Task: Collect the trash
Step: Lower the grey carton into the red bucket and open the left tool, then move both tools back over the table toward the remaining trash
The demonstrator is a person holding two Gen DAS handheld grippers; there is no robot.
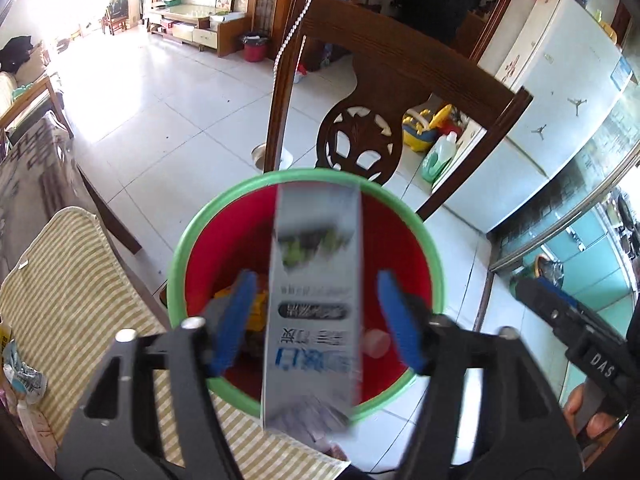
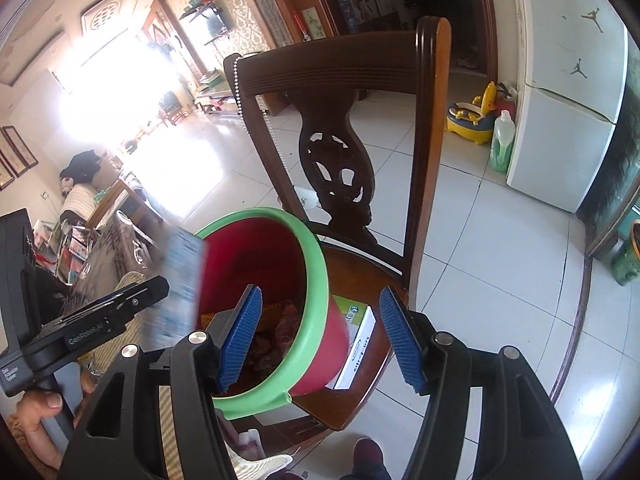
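Note:
A red bin with a green rim (image 1: 424, 240) stands on a wooden chair; it also shows in the right wrist view (image 2: 316, 256). Trash lies inside it. A long silver-grey box (image 1: 316, 300) with blue print is blurred, standing on end between the open fingers of my left gripper (image 1: 318, 320), over the bin's mouth and touching neither pad. In the right wrist view the box (image 2: 182, 284) shows at the bin's left edge. My right gripper (image 2: 320, 336) is open and empty, its jaws astride the bin's near rim.
The dark wooden chair (image 2: 424, 160) holds the bin and a flat white-green box (image 2: 358, 340). A striped cloth (image 1: 68, 280) covers the table at left, with wrappers (image 1: 20, 372) on it. A white fridge (image 1: 560, 92) and a green bottle (image 2: 500, 144) stand at right.

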